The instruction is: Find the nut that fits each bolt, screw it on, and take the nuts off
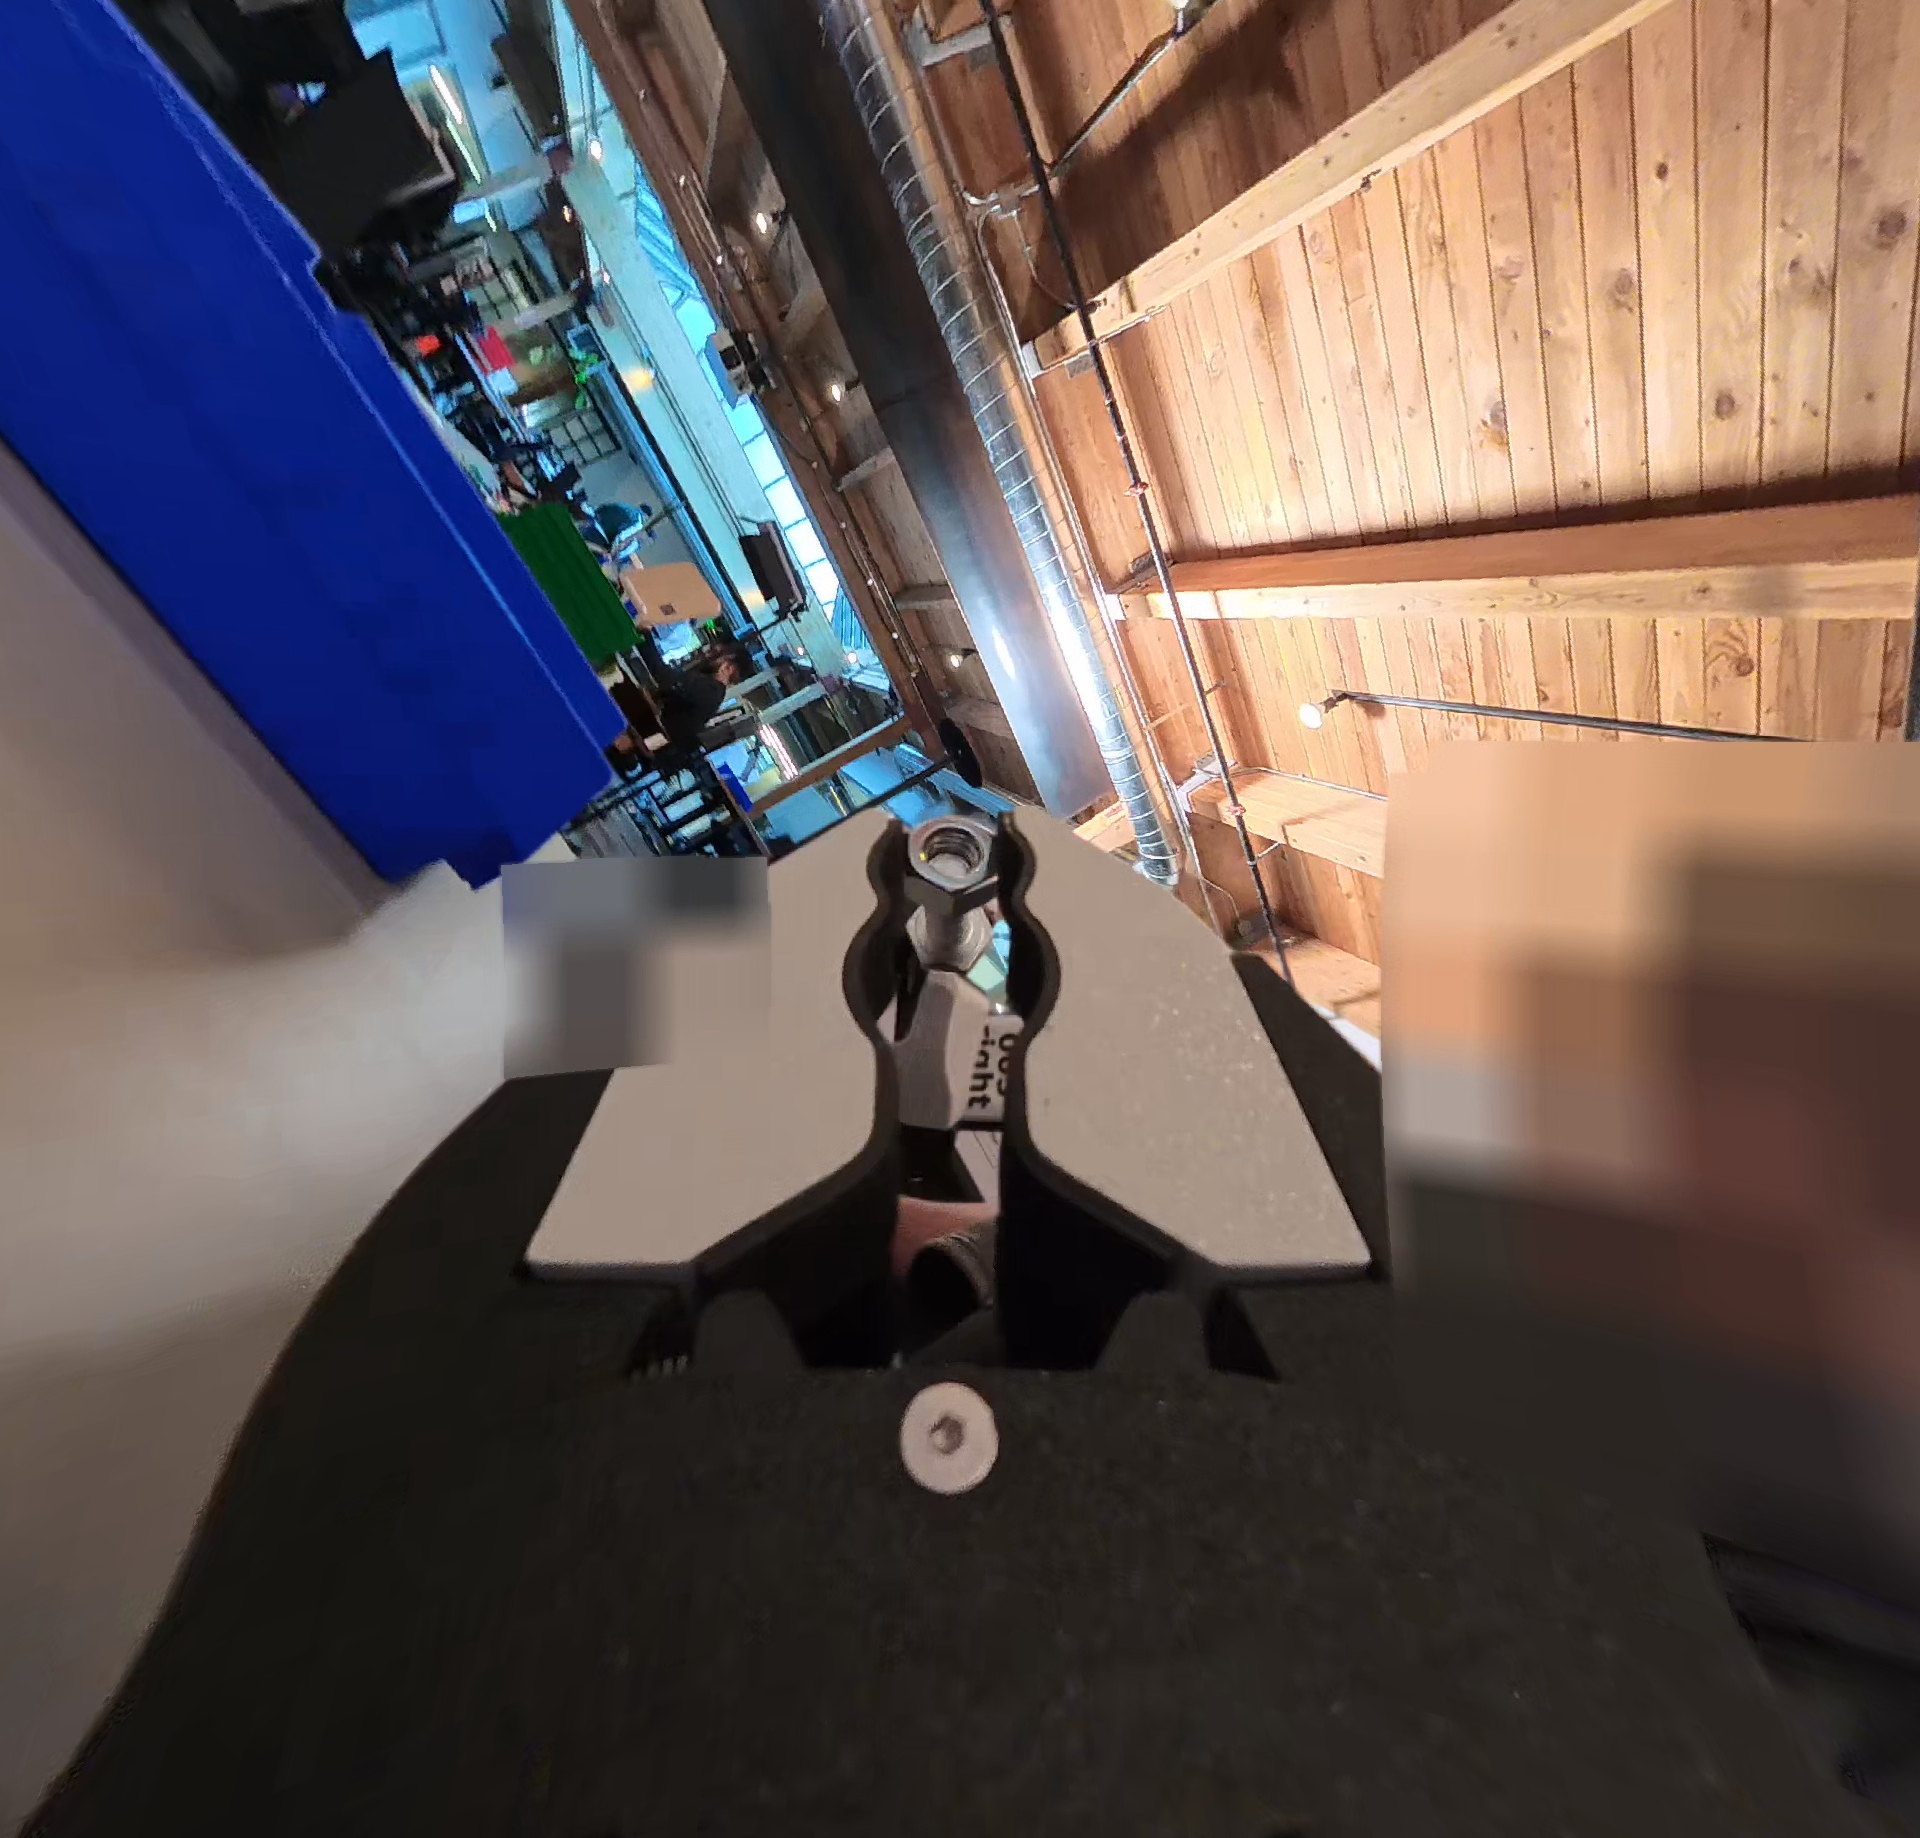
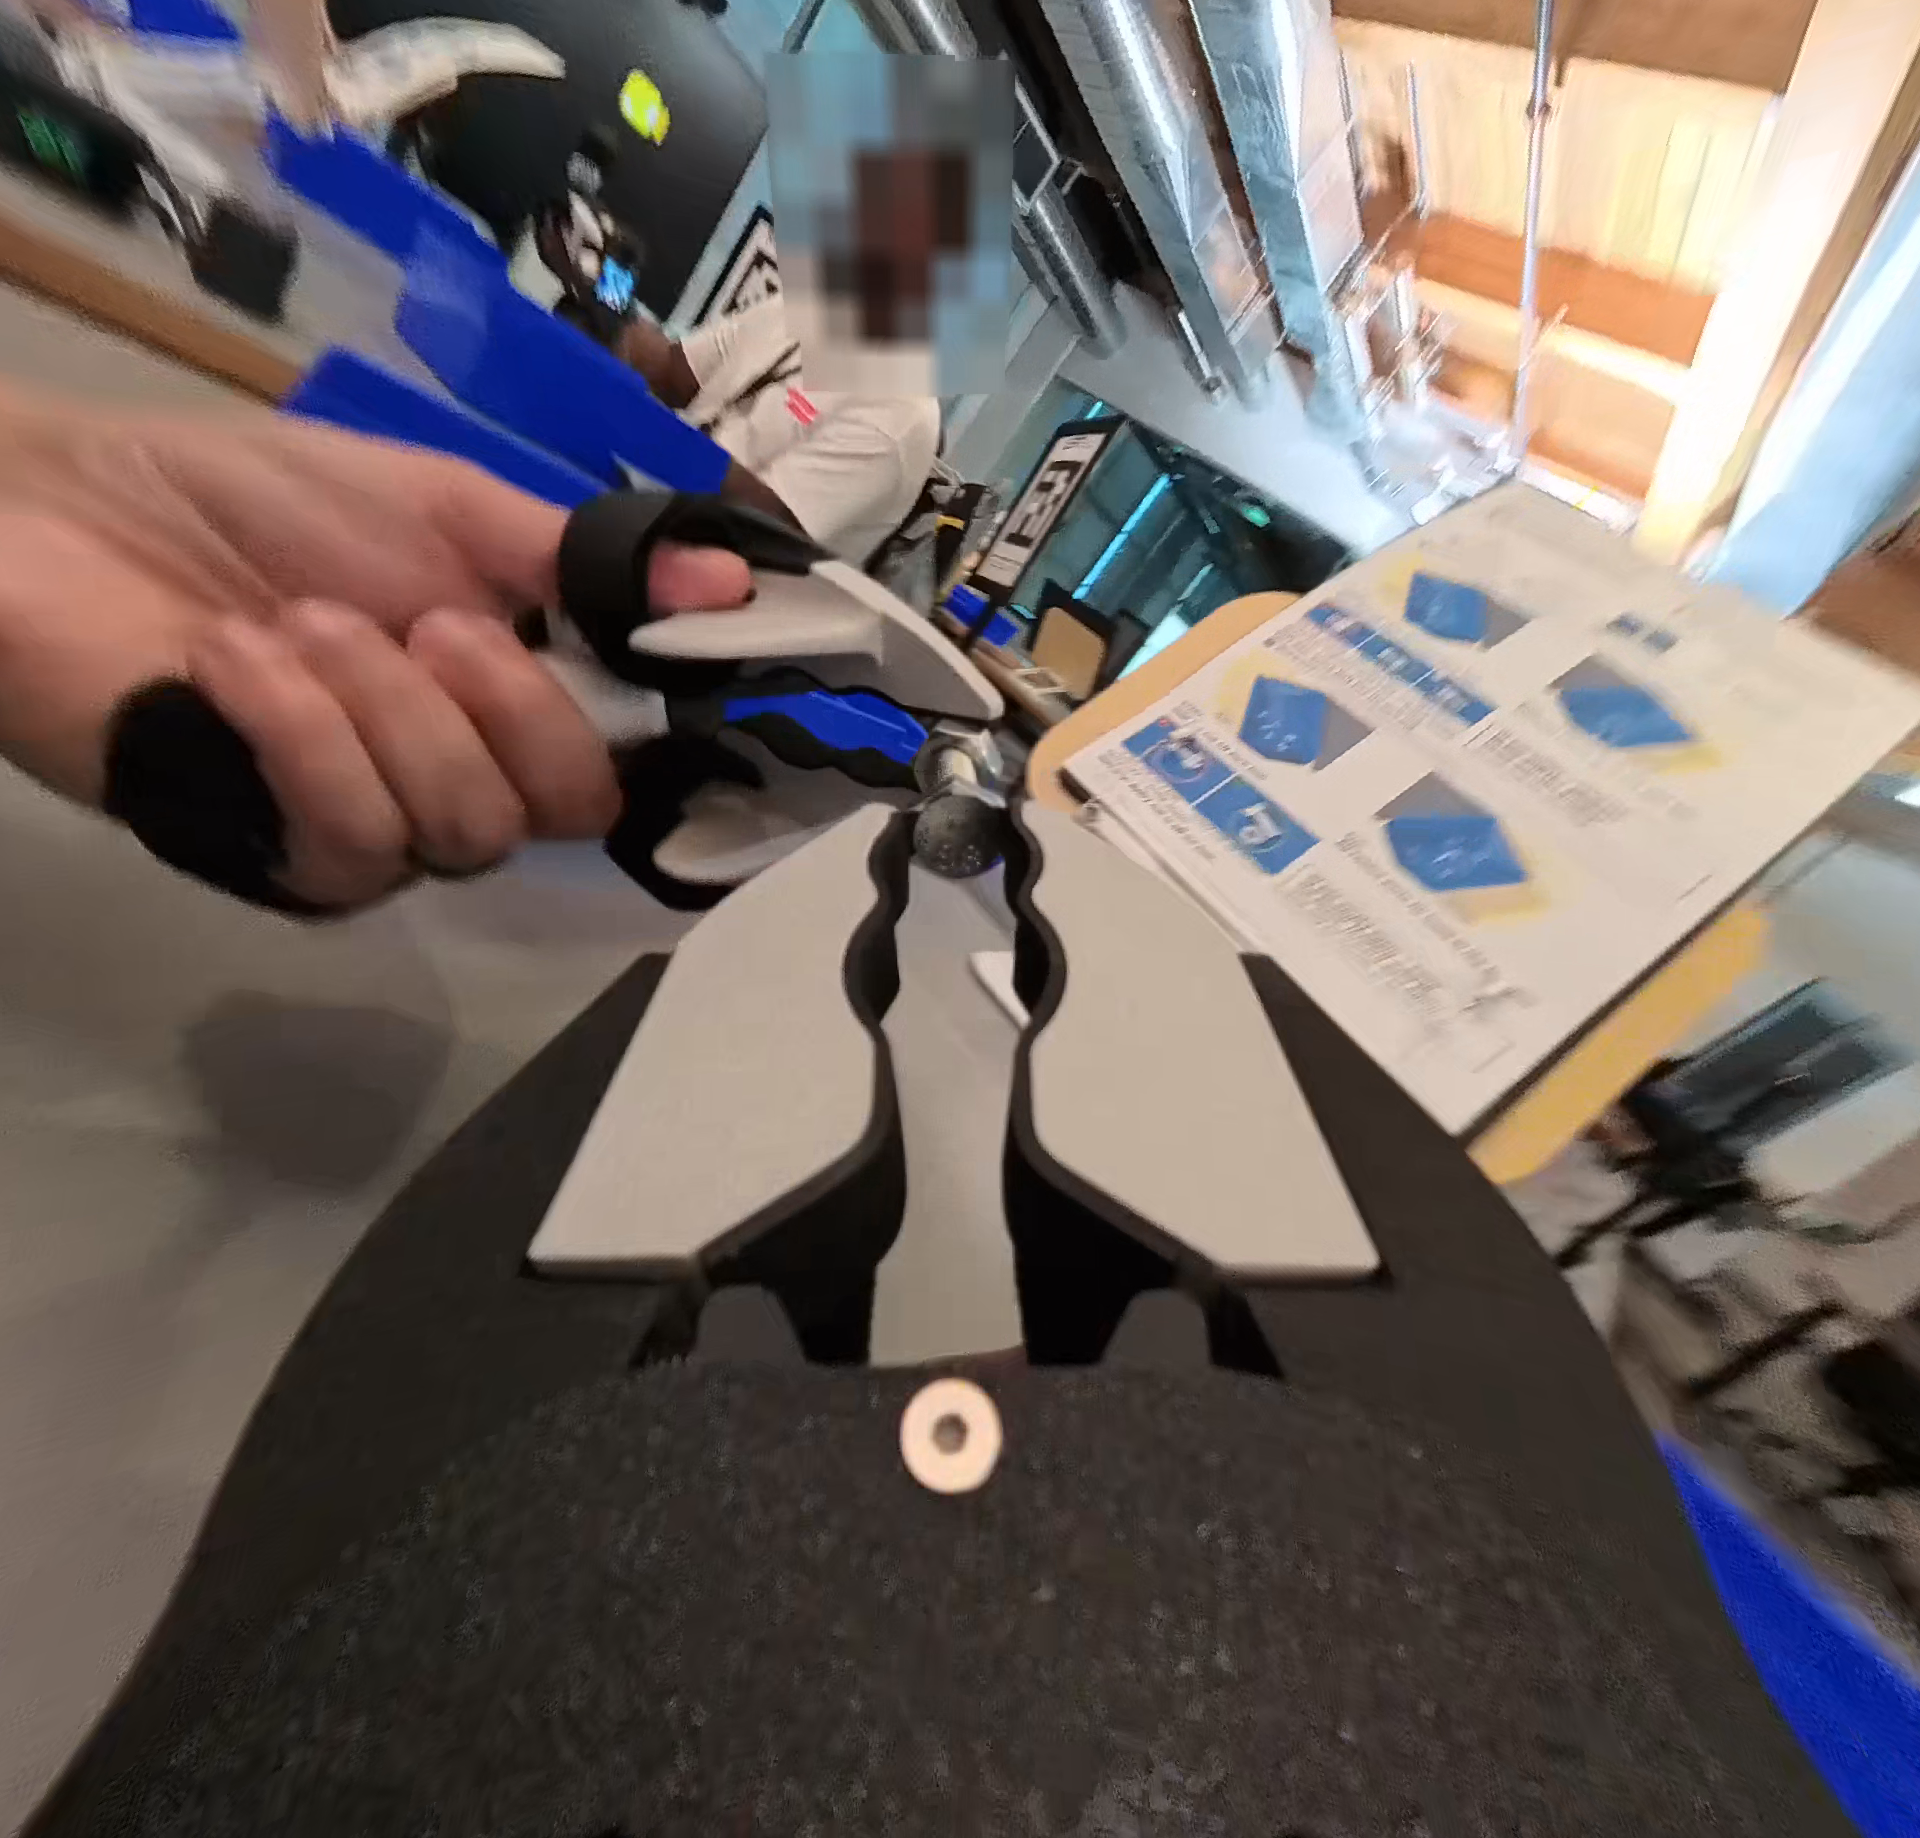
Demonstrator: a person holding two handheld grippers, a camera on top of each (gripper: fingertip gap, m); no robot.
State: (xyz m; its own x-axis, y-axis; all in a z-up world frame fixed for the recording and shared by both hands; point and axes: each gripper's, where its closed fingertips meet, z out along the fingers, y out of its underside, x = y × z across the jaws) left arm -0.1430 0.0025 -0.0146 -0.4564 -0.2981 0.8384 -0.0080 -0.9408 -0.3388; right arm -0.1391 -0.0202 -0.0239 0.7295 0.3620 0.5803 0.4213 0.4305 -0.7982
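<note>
A: Nut (image 1: 948, 861) sits at the tip of the left gripper (image 1: 951, 889), its bore facing the camera, jaws clenched on it. The bolt (image 1: 933, 1019) runs back between the fingers towards the camera, threads visible just behind the nut.

B: And the right gripper (image 2: 956, 843)?

A: Its jaws are nearly closed around a dark rounded piece at the tips, probably the bolt's end, but blur keeps me from saying whether they truly pinch it. The left gripper shows there too, in a person's hand (image 2: 343, 687), meeting it tip to tip.

B: Main risk?

A: Cross-threading, I'd judge, if the two tools aren't held in line. The nut is held only at the very fingertips, so a twist off-axis could pop it free and drop it onto the grey table (image 2: 125, 1061).
</note>
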